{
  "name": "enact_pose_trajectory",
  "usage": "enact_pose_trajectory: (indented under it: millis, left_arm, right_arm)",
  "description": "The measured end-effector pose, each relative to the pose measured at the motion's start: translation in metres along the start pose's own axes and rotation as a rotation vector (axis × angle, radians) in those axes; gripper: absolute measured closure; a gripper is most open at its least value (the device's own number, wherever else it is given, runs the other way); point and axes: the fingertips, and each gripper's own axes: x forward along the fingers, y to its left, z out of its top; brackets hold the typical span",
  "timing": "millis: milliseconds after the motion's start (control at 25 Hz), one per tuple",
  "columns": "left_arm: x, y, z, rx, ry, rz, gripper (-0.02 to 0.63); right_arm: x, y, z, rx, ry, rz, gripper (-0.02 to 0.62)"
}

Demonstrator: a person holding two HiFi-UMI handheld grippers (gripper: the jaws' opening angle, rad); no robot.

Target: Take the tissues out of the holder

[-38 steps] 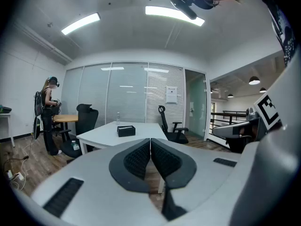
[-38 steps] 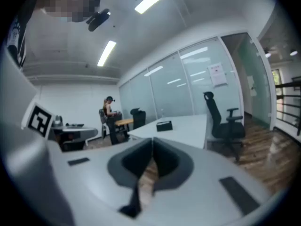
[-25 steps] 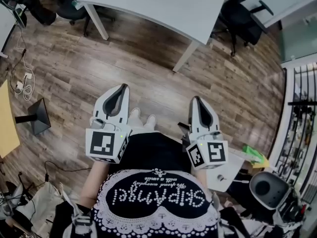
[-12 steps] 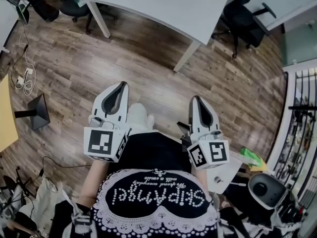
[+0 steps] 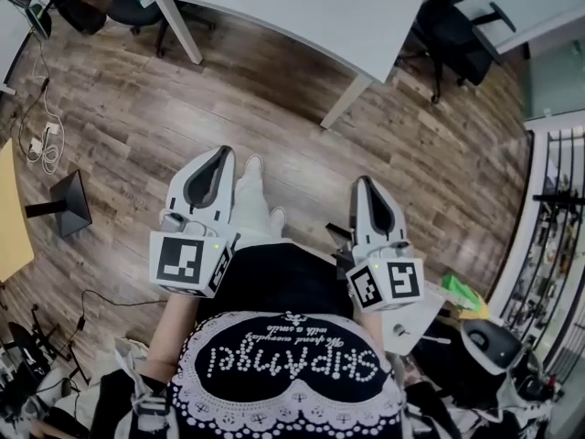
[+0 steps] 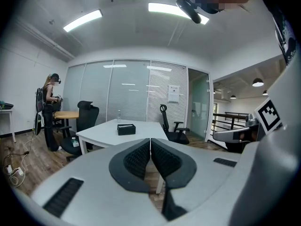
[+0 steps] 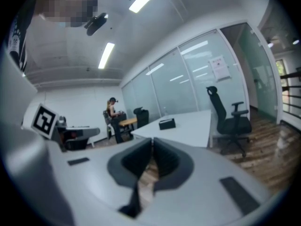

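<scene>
Tissue holder (image 6: 126,129) on table (image 6: 101,135), floor (image 5: 274,117) between; left claw (image 6: 150,142), right claw (image 7: 151,144) closed

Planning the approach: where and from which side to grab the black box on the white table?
Probably from above, fingers across the narrow width of the black box: it lies flat and low on the white table, long face toward us. No tissue can be made out from here.

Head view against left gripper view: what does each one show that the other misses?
Only the head view shows the person's shoes and the cables lying on the wood floor. Only the left gripper view shows the ceiling lights, the glass wall and a person standing at the far left. Both show the left tool, shut with nothing in it, the white table and a black office chair.
</scene>
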Motion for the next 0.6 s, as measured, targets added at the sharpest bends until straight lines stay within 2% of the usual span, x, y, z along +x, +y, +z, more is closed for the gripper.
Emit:
enact_pose_trajectory:
  millis: [240,600]
  left_arm:
    - [0.036,0.03,0.007,-0.024,0.014,-0.004,0.58]
    - [0.097,0.099,0.037,-0.025,0.015,-0.037,0.58]
  right_arm:
    - [0.045,-0.003,0.012,-0.007,0.026,-0.007,0.56]
    - [0.134,0.014,0.047,-0.009,-0.003,-0.021,0.56]
